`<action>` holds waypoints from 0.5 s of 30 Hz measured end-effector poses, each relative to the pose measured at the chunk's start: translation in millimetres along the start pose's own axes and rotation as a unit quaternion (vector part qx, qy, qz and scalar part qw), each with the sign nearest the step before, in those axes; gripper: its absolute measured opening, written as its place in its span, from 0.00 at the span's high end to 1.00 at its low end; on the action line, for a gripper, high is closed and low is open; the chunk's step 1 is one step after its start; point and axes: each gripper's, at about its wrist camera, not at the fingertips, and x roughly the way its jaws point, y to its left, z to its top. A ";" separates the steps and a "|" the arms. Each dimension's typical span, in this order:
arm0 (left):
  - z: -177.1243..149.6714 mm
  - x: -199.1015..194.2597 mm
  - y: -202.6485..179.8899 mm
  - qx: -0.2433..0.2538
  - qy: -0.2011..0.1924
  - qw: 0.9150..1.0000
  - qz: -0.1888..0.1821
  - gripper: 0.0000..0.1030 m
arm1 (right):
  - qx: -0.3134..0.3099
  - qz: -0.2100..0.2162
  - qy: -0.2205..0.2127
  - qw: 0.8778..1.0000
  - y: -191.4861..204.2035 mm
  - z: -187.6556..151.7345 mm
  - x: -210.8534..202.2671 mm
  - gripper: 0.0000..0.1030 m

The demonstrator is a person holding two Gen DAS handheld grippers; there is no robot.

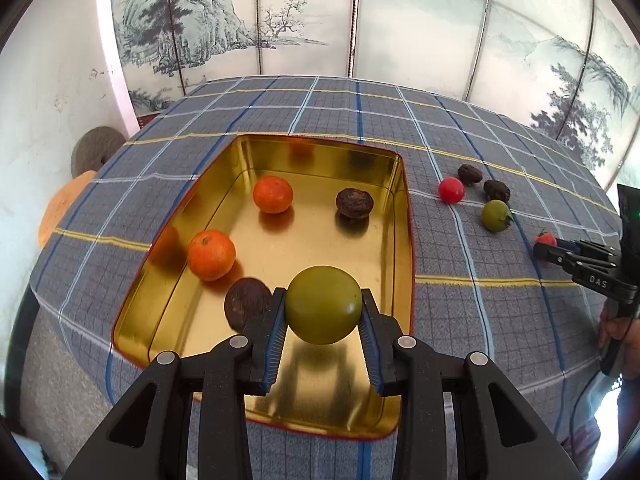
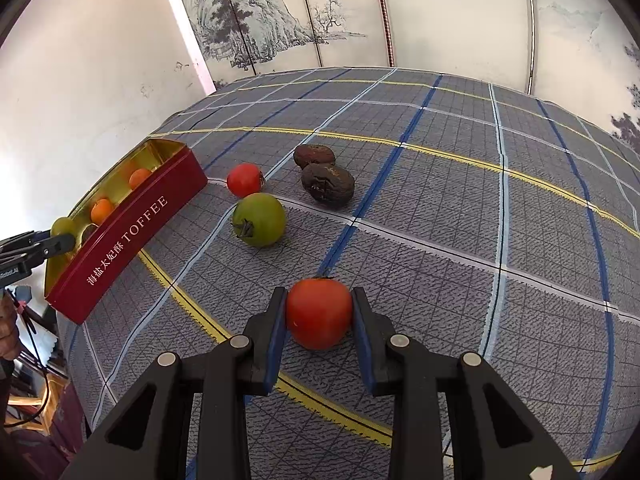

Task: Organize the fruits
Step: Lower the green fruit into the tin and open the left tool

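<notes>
left view only: the gold inside floor of the shallow red-walled metal tin [image 1: 280,248], seen from above
right view only: the tin's [image 2: 132,236] red outer wall with white "toffee" lettering, seen from its side
tin contents: ahead of the left jaws lie two round orange tangerines [image 1: 211,255] [image 1: 273,195], a wrinkled dark brown fruit [image 1: 354,203] toward the far wall, and another dark brown fruit [image 1: 246,304] just left of the jaws
left gripper [image 1: 324,312]: black jaws with blue pads clamped on a smooth round green fruit [image 1: 324,305], held over the near part of the tin, pointing steeply down
right gripper [image 2: 319,314]: jaws clamped on a round red tomato [image 2: 319,313] that sits at the plaid grey-blue tablecloth [image 2: 440,216], pointing steeply down
loose fruit: ahead of the right jaws, a green tomato with a dried stem [image 2: 259,219], a red tomato [image 2: 245,179], and two wrinkled dark brown fruits [image 2: 328,182] [image 2: 314,155] touching each other
person: a hand [image 1: 618,332] grips the right gripper's handle at the left view's right edge
</notes>
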 end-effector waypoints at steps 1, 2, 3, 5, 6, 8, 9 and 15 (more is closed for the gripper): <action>1.4 1.1 0.0 0.001 -0.002 1.000 0.003 0.65 | 0.000 0.000 0.001 1.000 0.1 -0.4 0.3 0.72; 3.0 2.6 -0.2 0.003 -0.003 1.000 0.006 0.65 | 0.000 0.000 0.002 1.000 0.0 -0.4 0.7 0.72; 5.1 4.7 -0.8 0.006 -0.004 1.000 0.010 0.65 | 0.001 0.000 0.002 1.000 0.3 -0.5 1.1 0.72; 7.8 8.3 -0.9 0.009 -0.005 1.000 0.017 0.65 | 0.001 0.000 0.003 1.000 0.3 -0.5 1.6 0.72; 9.3 10.2 -0.5 0.010 -0.005 1.000 0.020 0.65 | 0.001 0.000 0.003 1.000 0.3 -0.5 1.6 0.72; 12.4 13.6 1.0 0.010 -0.007 1.000 0.027 0.65 | 0.000 0.000 0.004 1.000 0.1 -0.3 2.0 0.72; 14.4 15.2 1.6 0.009 -0.007 0.999 0.031 0.65 | 0.000 0.000 0.004 1.000 0.6 -0.6 2.1 0.72; 26.6 22.4 5.4 0.010 -0.009 0.999 0.046 0.65 | 0.000 0.000 0.004 1.000 0.5 -0.3 2.5 0.72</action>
